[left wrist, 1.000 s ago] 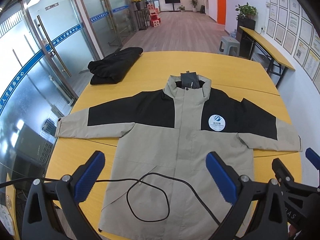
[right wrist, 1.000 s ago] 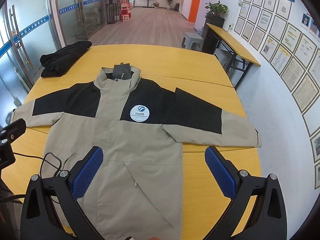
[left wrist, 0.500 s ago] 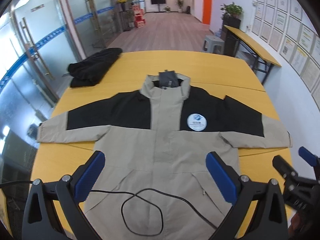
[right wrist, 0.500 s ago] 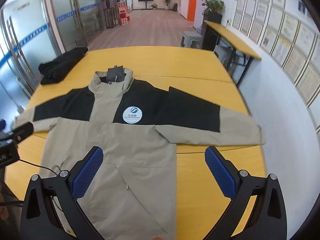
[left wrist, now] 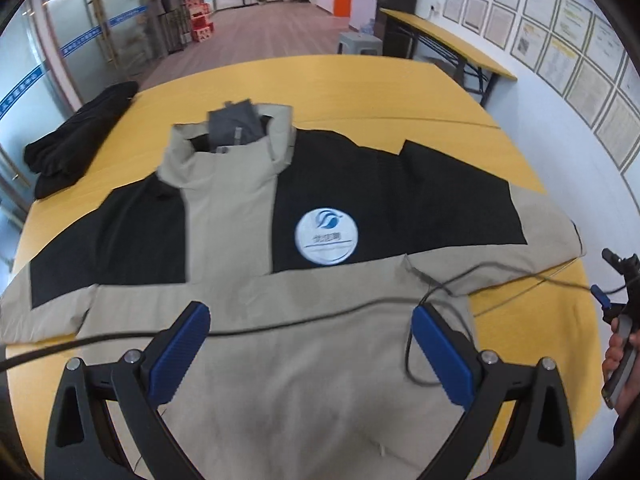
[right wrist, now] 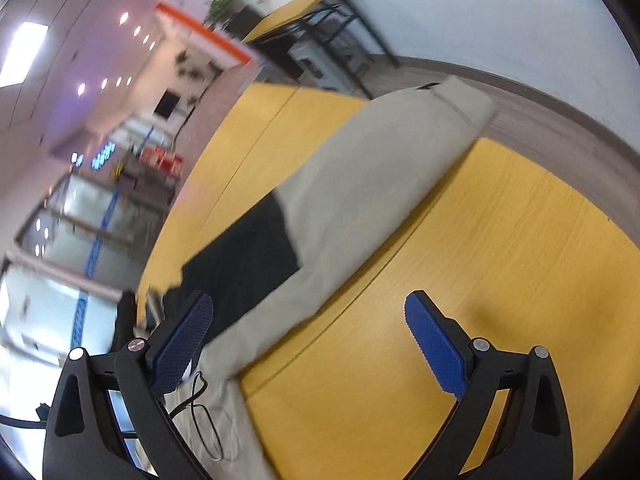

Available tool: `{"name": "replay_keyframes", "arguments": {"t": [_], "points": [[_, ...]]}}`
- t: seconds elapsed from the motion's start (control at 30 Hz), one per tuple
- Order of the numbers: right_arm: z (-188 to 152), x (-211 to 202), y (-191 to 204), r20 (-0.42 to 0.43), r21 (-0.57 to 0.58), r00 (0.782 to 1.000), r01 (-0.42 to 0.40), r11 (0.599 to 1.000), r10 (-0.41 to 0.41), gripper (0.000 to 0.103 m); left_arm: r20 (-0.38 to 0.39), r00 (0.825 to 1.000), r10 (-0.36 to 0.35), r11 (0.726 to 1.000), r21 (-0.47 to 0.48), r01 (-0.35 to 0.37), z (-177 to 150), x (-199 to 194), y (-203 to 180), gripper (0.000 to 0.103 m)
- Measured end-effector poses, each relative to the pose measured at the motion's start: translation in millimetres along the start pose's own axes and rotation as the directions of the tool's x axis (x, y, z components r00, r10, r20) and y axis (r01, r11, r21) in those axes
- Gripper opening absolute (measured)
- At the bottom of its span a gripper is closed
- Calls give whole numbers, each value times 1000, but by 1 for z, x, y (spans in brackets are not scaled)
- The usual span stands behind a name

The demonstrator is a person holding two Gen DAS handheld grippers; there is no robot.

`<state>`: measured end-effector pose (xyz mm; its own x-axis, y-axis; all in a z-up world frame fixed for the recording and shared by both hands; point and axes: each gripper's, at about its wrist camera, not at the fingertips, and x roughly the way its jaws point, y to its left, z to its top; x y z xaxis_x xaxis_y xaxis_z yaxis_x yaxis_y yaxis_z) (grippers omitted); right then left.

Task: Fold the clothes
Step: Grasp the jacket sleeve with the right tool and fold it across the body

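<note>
A beige and black jacket (left wrist: 248,248) lies spread face up on the yellow table (left wrist: 360,88), sleeves out to both sides, a round white logo (left wrist: 326,236) on its chest. My left gripper (left wrist: 310,348) hovers open above the jacket's lower body, holding nothing. In the right wrist view, tilted and blurred, the jacket's right sleeve (right wrist: 360,184) runs diagonally to its cuff near the table's edge. My right gripper (right wrist: 308,336) is open over the table beside that sleeve, empty. The right gripper (left wrist: 618,280) also shows at the far right in the left wrist view, held by a hand.
A folded black garment (left wrist: 76,140) lies at the table's far left corner. A thin black cable (left wrist: 420,308) trails across the jacket. A side desk (left wrist: 448,40) stands along the right wall with framed papers. Glass doors stand to the left.
The left gripper has moved forward and lower over the jacket. The right gripper has swung right and rolled, now facing the right sleeve. The cable has shifted across the jacket.
</note>
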<state>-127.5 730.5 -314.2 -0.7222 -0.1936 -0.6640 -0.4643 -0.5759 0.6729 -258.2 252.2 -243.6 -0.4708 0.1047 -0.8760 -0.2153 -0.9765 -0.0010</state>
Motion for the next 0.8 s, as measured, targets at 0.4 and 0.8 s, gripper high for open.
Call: {"name": "replay_keyframes", "arguments": {"t": [0.4, 0.8], "points": [[81, 58, -50, 92, 104, 995, 17, 994, -27, 87, -6, 995, -95, 972, 217, 94, 74, 130, -63, 103], [62, 36, -73, 248, 138, 969, -19, 990, -16, 1, -79, 984, -159, 916, 361, 177, 84, 211, -98, 103]]}}
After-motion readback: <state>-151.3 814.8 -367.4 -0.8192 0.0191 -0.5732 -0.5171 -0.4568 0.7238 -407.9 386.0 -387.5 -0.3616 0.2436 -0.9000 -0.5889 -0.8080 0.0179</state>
